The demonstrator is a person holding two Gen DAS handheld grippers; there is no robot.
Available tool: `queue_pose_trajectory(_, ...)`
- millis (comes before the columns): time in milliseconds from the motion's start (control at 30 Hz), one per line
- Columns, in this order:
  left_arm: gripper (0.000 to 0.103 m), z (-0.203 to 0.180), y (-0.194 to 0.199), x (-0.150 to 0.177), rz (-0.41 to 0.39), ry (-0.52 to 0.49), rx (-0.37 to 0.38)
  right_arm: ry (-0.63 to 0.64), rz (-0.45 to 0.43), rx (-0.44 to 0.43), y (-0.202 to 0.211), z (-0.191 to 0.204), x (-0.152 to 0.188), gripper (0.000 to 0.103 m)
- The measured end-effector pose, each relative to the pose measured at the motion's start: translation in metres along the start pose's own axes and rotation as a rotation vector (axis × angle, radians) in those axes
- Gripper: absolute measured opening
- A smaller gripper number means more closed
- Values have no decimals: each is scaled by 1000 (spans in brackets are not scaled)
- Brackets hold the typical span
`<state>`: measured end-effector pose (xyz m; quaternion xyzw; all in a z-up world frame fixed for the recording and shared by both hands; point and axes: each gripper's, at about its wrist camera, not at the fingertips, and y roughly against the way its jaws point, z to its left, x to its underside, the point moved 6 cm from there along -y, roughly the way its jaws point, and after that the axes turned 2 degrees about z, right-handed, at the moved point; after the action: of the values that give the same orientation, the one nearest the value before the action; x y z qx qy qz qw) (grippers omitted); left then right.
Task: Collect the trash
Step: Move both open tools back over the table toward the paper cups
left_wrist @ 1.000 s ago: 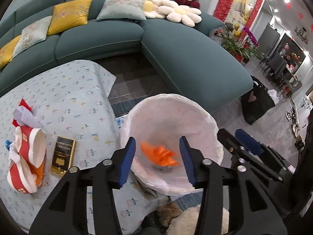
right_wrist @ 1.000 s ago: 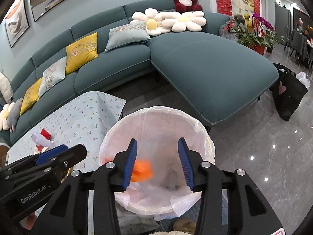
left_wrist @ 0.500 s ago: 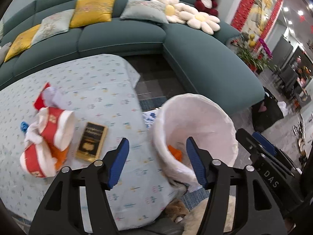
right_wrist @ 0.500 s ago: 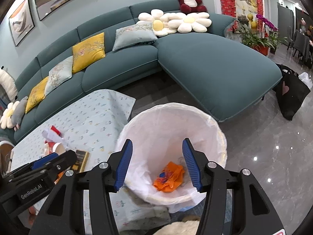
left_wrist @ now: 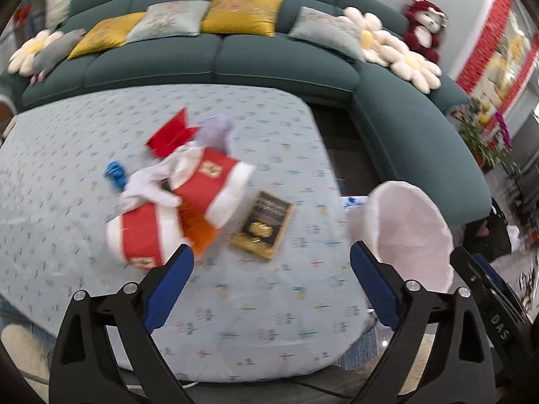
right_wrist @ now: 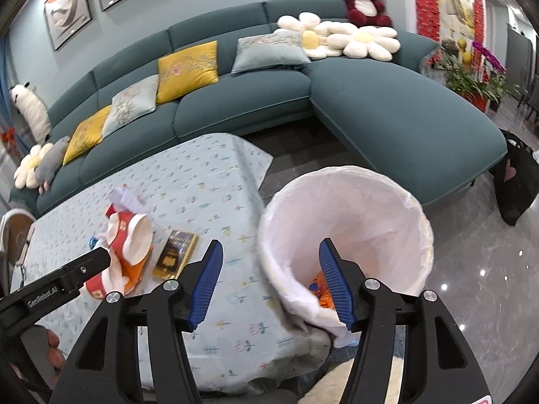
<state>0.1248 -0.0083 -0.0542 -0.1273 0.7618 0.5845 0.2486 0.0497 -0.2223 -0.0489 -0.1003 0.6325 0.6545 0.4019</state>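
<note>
A white-lined trash bin (right_wrist: 347,222) stands at the table's right end, with an orange wrapper (right_wrist: 318,286) inside; it also shows in the left wrist view (left_wrist: 414,232). A pile of trash lies on the table: red-and-white paper cups (left_wrist: 188,198), white tissue, an orange wrapper, a red scrap and a blue bit. A black-and-gold box (left_wrist: 266,224) lies beside it. My left gripper (left_wrist: 269,284) is open and empty, above the table near the pile. My right gripper (right_wrist: 271,281) is open and empty, over the bin's near rim.
The table (left_wrist: 84,134) has a light blue patterned cloth. A teal sectional sofa (right_wrist: 387,111) with cushions wraps behind it. A black bag (right_wrist: 515,181) stands on the glossy floor at right. Potted plants are at the far right.
The orange wrapper fell into the bin. My left gripper swung left from over the bin to over the table and opened wider. My right gripper shifted slightly left.
</note>
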Motion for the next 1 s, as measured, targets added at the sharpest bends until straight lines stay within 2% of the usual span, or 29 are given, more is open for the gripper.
queue_pose_trajectory(200,89,32,6,4,-6,41,-45,35,18,-19,0,25,9,59)
queue_pose_trajectory(733,89,79,10,15,-39,97,-119,99,39,-50,-3,70,24,67)
queue_pose_trajectory(1000,89,111,-13,25,27,157,-184,123,73,-57,-18,85,32,67)
